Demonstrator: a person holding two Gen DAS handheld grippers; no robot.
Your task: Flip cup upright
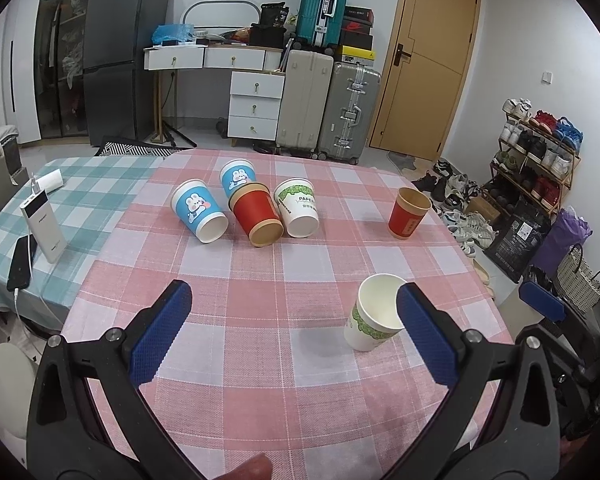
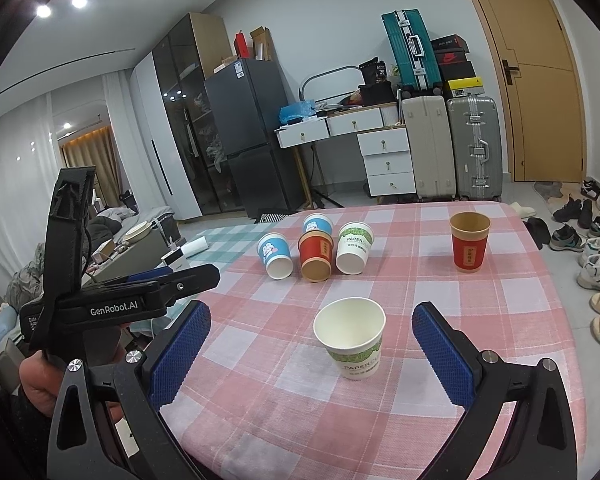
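Observation:
A white paper cup with a green band stands upright on the pink checked tablecloth, between and just beyond the open fingers of my right gripper. It also shows in the left wrist view, beside the right finger of my open, empty left gripper. A red cup stands upright at the far right. Further back, a blue bunny cup, a red cup and a white cup marked PAPER lie on their sides, mouths toward me. Another blue bunny cup sits behind them.
A green checked cloth at the left carries a white power bank, a black phone and a white roll. My left gripper's body shows in the right wrist view. Suitcases, drawers, a fridge and shoe rack stand beyond.

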